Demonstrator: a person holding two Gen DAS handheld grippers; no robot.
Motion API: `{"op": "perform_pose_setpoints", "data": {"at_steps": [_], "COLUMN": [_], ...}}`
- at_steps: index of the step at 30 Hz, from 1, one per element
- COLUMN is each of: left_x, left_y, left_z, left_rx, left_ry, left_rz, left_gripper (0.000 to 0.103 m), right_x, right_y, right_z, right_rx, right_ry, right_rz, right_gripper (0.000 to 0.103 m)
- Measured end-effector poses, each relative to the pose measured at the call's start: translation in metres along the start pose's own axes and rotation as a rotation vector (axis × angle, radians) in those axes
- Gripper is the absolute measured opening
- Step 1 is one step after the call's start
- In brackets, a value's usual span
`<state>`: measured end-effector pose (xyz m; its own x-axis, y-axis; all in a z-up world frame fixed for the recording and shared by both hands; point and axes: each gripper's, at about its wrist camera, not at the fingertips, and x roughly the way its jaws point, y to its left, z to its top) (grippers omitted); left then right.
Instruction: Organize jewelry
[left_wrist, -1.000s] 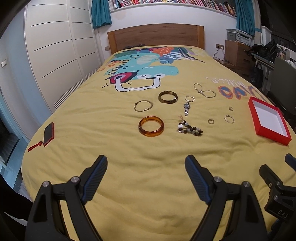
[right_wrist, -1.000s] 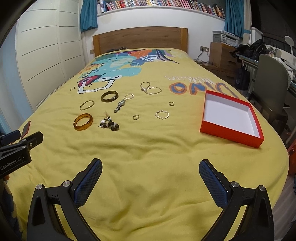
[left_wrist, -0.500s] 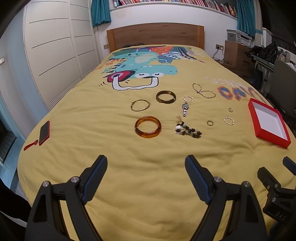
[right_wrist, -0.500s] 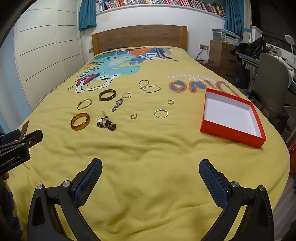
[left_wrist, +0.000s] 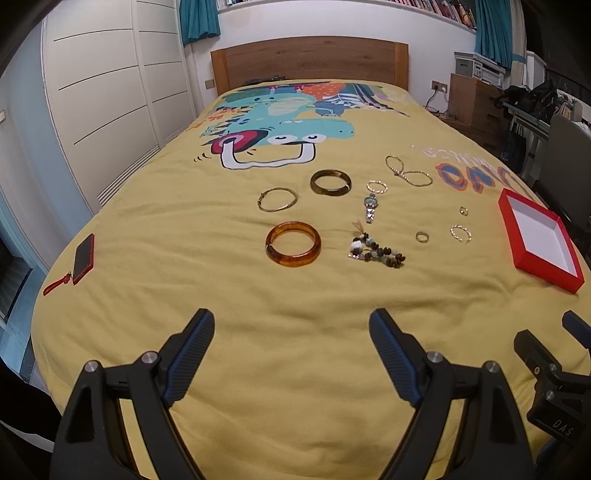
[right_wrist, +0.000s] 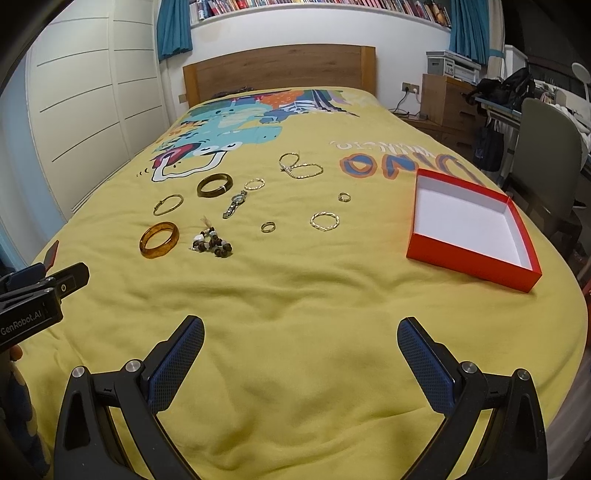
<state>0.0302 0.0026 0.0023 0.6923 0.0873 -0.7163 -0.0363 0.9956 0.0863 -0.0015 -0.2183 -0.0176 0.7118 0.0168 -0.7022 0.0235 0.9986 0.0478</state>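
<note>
A yellow bedspread (left_wrist: 295, 354) with a cartoon dinosaur print covers a bed that fills both views. Behind it stand a wooden headboard (left_wrist: 310, 61), white wardrobe doors (left_wrist: 99, 96) on the left, teal curtains (right_wrist: 173, 26) and a shelf of books (right_wrist: 314, 4) along the top wall. A wooden cabinet (right_wrist: 447, 99) and a grey chair (right_wrist: 546, 155) sit to the right of the bed.

A red box (right_wrist: 472, 225) with a white inside lies open on the right part of the bedspread, well apart from the jewelry. A red phone (left_wrist: 83, 258) lies near the left edge.

The jewelry is spread across the middle of the bed, none of it in the box. Nearest the grippers are an amber bangle (left_wrist: 293, 248) and, to its right, a bead bracelet (left_wrist: 376, 253). Behind these lie a thin gold bangle (left_wrist: 277, 199), a dark bangle (left_wrist: 330, 182) and a small watch (left_wrist: 370, 208). A chain (left_wrist: 408, 171) loops farthest back. A twisted ring bracelet (right_wrist: 324, 220) lies nearest the box, with a smaller twisted one (right_wrist: 255, 184) beside the watch. Two small rings (right_wrist: 267, 227) (right_wrist: 344, 197) are close by.

Nothing lies between the grippers and the pieces, only bare bedspread.

The left gripper (left_wrist: 291, 332) hangs above the near bedspread, jaws spread wide, grasping nothing. The right gripper (right_wrist: 301, 338) does the same, jaws wide and empty.
</note>
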Motion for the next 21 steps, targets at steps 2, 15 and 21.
{"op": "perform_pose_setpoints", "data": {"at_steps": [2, 15, 21], "left_x": [0.004, 0.046, 0.083], "left_y": [0.000, 0.017, 0.048], "left_z": [-0.001, -0.002, 0.025], "left_rx": [0.008, -0.032, -0.115], "left_ry": [0.010, 0.122, 0.147], "left_rz": [0.003, -0.062, -0.075], "left_gripper": [0.085, 0.085, 0.084], "right_x": [0.003, 0.031, 0.061], "right_y": [-0.001, 0.001, 0.016], "right_z": [0.000, 0.003, 0.012], "right_rx": [0.002, -0.017, -0.058], "right_ry": [0.008, 0.062, 0.127], "right_rz": [0.009, 0.072, 0.201], "right_gripper": [0.103, 0.097, 0.073]}}
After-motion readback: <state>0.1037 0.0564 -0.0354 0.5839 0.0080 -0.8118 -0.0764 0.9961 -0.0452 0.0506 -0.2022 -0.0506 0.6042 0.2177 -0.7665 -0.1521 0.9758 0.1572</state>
